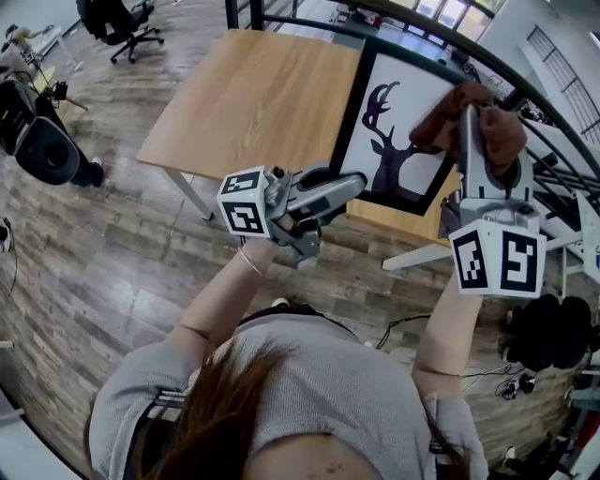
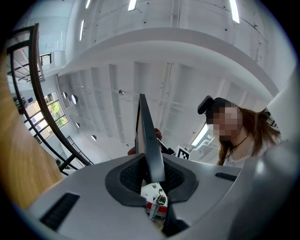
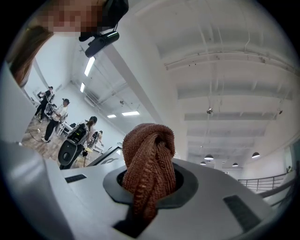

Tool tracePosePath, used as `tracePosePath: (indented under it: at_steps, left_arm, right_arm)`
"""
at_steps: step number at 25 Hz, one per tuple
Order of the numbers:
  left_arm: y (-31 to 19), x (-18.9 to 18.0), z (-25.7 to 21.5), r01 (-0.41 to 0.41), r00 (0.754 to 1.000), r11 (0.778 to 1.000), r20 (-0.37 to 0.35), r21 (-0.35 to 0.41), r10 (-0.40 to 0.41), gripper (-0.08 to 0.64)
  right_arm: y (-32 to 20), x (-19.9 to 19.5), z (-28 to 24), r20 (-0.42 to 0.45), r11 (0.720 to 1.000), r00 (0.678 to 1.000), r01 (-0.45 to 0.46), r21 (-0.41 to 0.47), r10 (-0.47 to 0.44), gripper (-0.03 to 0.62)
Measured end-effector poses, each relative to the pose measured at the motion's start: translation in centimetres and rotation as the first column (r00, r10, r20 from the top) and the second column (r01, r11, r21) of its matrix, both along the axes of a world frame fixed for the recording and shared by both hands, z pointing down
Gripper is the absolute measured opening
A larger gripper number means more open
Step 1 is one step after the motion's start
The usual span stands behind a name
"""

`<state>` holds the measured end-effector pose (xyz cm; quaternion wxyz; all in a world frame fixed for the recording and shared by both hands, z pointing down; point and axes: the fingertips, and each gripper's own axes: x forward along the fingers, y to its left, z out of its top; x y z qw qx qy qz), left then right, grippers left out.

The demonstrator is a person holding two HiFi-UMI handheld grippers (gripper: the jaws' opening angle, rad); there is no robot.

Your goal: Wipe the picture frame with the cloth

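Observation:
The picture frame (image 1: 398,131) has a black border and a white print with a dark deer silhouette. It is held up above the wooden table (image 1: 253,94), tilted. My left gripper (image 1: 352,186) is shut on the frame's lower left edge; in the left gripper view the frame's edge (image 2: 149,140) stands upright between the jaws. My right gripper (image 1: 467,117) is shut on a brown knitted cloth (image 1: 473,127), which lies against the frame's upper right part. From the right gripper view, the cloth (image 3: 150,164) bulges out of the jaws.
A black curved railing (image 1: 525,84) runs behind the table at the right. An office chair (image 1: 122,23) stands at the far left. Black equipment (image 1: 42,131) sits on the wood floor at the left. Cables and a black bag (image 1: 548,333) lie at the lower right.

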<state>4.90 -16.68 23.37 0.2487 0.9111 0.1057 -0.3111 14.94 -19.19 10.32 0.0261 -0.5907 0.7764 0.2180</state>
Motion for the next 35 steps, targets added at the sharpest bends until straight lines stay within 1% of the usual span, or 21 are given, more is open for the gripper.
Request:
tracePosePath:
  at_steps: [5, 8, 12, 18, 20, 24, 26, 28, 30, 33, 35]
  left_arm:
    - [-0.3, 0.0, 0.2, -0.008, 1.0, 1.0, 0.008, -0.014, 0.008, 0.049]
    - [-0.5, 0.1, 0.4, -0.015, 1.0, 1.0, 0.019, -0.017, 0.015, 0.049]
    - [-0.5, -0.1, 0.3, -0.021, 1.0, 1.0, 0.009, -0.023, 0.021, 0.049]
    - [-0.7, -0.2, 0.3, -0.032, 0.999, 0.998, -0.009, -0.048, 0.031, 0.049]
    - [-0.9, -0.1, 0.5, -0.038, 0.999, 0.997, -0.008, -0.065, 0.038, 0.049]
    - [-1.0, 0.0, 0.9, -0.036, 0.999, 0.996, -0.003, -0.079, 0.036, 0.049]
    - [-1.1, 0.1, 1.0, -0.033, 0.999, 0.997, 0.003, -0.076, 0.033, 0.049]
    - [-1.1, 0.1, 1.0, -0.025, 1.0, 0.997, 0.007, -0.075, 0.026, 0.049]
    - [-1.1, 0.1, 0.9, -0.024, 1.0, 0.997, 0.0, -0.075, 0.024, 0.049]
    - [-1.0, 0.0, 0.7, -0.03, 0.999, 0.997, -0.018, -0.07, 0.029, 0.049]
    - [-0.9, 0.0, 0.7, -0.029, 0.999, 0.998, -0.02, -0.064, 0.027, 0.049]
  right_arm:
    - [0.1, 0.0, 1.3, 0.004, 1.0, 1.0, -0.011, -0.022, 0.011, 0.074]
    - [0.3, 0.1, 1.8, -0.01, 0.999, 0.999, -0.035, -0.005, 0.035, 0.074]
    - [0.7, -0.2, 2.3, -0.064, 0.997, 0.995, -0.079, 0.016, 0.08, 0.074]
    - [1.0, 0.1, 2.7, -0.059, 0.995, 0.993, -0.1, 0.025, 0.102, 0.074]
    - [1.0, 0.3, 1.8, -0.03, 0.992, 0.993, -0.108, 0.06, 0.11, 0.074]
    - [2.5, 1.4, -1.2, 0.103, 0.976, 0.99, -0.112, 0.185, 0.094, 0.074]
    - [3.6, 2.0, -2.4, 0.132, 0.96, 0.987, -0.122, 0.251, 0.091, 0.074]
    - [4.4, 2.2, -2.9, 0.135, 0.951, 0.987, -0.119, 0.285, 0.084, 0.074]
    - [4.0, 1.9, -2.4, 0.115, 0.962, 0.991, -0.099, 0.254, 0.072, 0.074]
    - [2.2, 1.2, -0.5, 0.083, 0.983, 0.994, -0.078, 0.168, 0.064, 0.074]
    - [1.6, 0.7, 0.7, 0.073, 0.99, 0.996, -0.068, 0.123, 0.059, 0.074]
